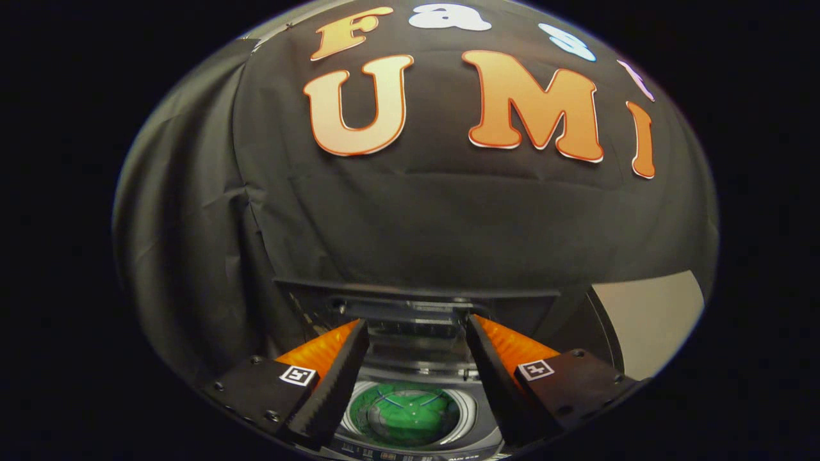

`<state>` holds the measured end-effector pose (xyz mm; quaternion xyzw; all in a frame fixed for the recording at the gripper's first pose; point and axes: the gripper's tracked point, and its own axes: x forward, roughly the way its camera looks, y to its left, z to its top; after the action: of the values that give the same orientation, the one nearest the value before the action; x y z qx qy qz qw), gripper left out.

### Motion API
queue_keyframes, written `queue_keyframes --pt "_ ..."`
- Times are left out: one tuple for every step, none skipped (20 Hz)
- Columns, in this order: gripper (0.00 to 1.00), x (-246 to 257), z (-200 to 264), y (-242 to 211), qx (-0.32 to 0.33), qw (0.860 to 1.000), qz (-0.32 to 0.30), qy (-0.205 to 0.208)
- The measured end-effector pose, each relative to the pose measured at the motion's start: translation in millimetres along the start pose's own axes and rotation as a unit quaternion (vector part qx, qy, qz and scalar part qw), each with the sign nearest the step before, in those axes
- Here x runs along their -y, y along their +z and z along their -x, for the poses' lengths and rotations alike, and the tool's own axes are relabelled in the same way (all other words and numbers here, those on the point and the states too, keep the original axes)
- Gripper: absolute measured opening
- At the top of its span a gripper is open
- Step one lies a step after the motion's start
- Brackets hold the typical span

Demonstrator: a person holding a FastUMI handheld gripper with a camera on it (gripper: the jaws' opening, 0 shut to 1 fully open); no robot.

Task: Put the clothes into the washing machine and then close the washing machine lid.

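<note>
Gripper (416, 330) fingers apart, washing machine drum (410, 413) below, green clothes (403, 416) inside

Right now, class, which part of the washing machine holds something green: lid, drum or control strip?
The round drum, between the open gripper's fingers: green cloth lies inside. The lid stands raised beyond it.
</note>
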<state>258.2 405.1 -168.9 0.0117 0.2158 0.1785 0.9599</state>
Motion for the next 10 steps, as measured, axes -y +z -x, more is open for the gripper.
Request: queue_keyframes --pt "0.98 -3 -7 7 0.006 1.0 -0.006 0.004" --pt "0.98 -2 -13 15 0.007 1.0 -0.007 0.004" --pt "0.98 -3 -23 22 0.01 1.0 -0.007 0.006" --pt "0.98 -3 -34 29 0.01 1.0 -0.007 0.004" --pt "0.99 -2 -42 35 0.016 1.0 -0.006 0.006" --pt "0.98 -3 -48 35 0.014 1.0 -0.005 0.003" --pt "0.98 -3 -56 34 0.007 1.0 -0.004 0.002" --pt "0.98 -4 -67 31 0.002 1.0 -0.003 0.0" --pt "0.98 -2 -74 27 -0.009 1.0 -0.004 -0.003" --pt "0.99 -1 -79 21 -0.022 1.0 -0.004 -0.005"
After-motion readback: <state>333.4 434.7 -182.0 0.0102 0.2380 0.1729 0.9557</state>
